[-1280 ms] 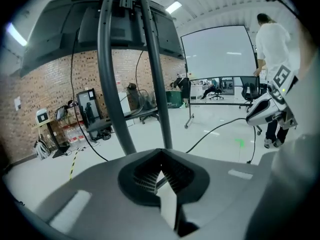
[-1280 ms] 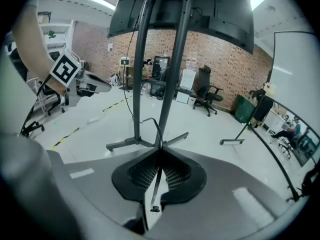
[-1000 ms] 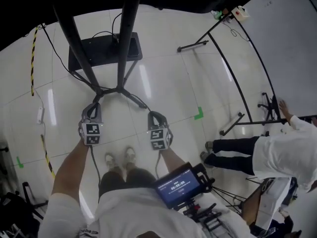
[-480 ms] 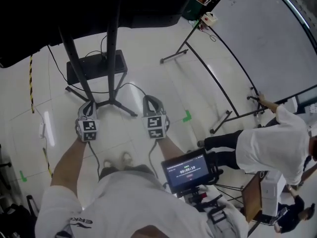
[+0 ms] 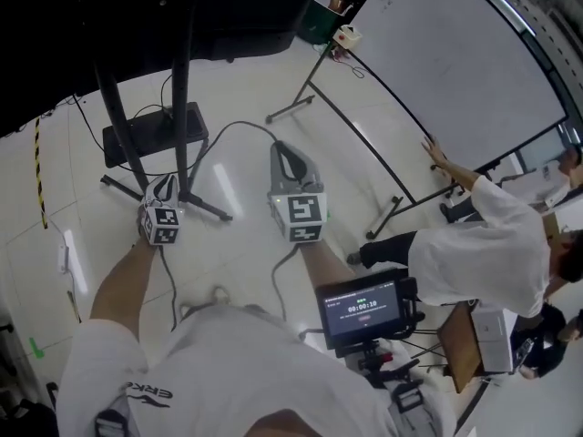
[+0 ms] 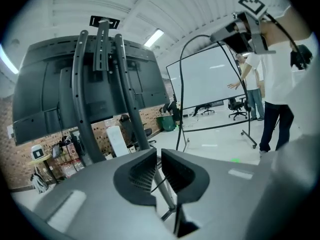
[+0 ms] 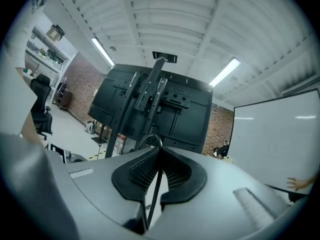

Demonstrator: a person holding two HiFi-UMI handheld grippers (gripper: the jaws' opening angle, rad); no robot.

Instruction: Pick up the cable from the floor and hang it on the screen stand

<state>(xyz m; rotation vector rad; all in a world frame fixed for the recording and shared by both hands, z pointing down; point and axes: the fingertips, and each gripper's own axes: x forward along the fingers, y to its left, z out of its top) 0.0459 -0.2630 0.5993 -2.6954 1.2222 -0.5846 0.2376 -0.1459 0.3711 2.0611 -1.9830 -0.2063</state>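
Up off the floor (image 5: 246,235) now, I've raised the left gripper (image 5: 168,183) and right gripper (image 5: 283,147), jaws of each clamped on the cable (image 5: 228,127). Pickup looks done to me; hanging it on the screen stand (image 5: 185,80) remains.

Screen stand (image 5: 185,107) top beyond picture edge

On the small monitor (image 5: 363,309) low at your right, white digits read what looks like 00:00:10. Your white shirt (image 5: 196,362) carries dark letters near its left shoulder, seemingly ERKE. The left cube (image 5: 165,226) and right cube (image 5: 306,215) each show square black-and-white coded markers.
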